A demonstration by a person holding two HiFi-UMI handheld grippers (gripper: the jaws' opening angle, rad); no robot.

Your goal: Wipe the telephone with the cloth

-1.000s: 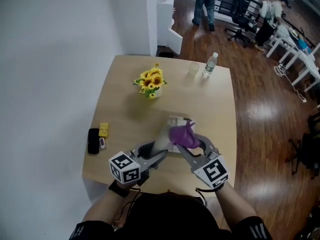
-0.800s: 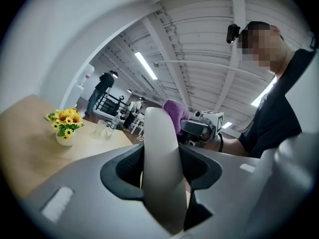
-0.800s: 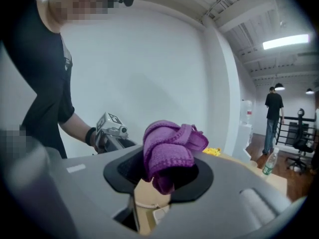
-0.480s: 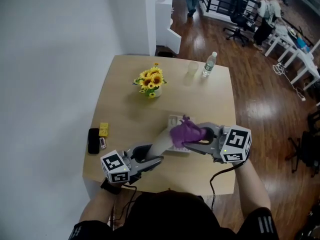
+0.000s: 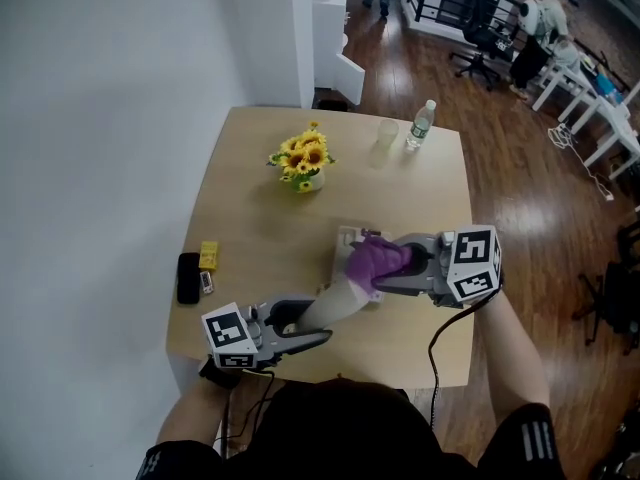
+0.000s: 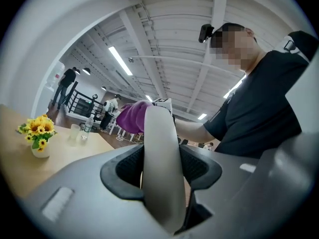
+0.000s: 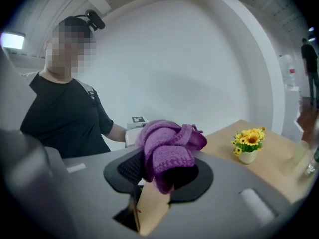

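My left gripper (image 5: 300, 326) is shut on a cream telephone handset (image 5: 335, 301), held up off the table near its front edge. In the left gripper view the handset (image 6: 159, 158) stands clamped between the pads. My right gripper (image 5: 398, 264) comes in from the right, shut on a purple knitted cloth (image 5: 372, 260). The cloth rests against the handset's far end, and shows as the cloth (image 6: 132, 117) behind the handset's top. It bulges out of the right gripper (image 7: 159, 176) as the cloth (image 7: 167, 148). The white telephone base (image 5: 347, 239) lies on the table, partly hidden by the cloth.
A vase of sunflowers (image 5: 303, 163), a clear cup (image 5: 386, 138) and a water bottle (image 5: 419, 128) stand toward the table's far side. A black device (image 5: 187, 280) and a yellow item (image 5: 207, 258) lie near the left edge. Wooden floor lies to the right.
My right gripper has swung out to the right and now points left, carrying the cloth along the handset's far end. The left gripper has shifted left and nearer the front edge.
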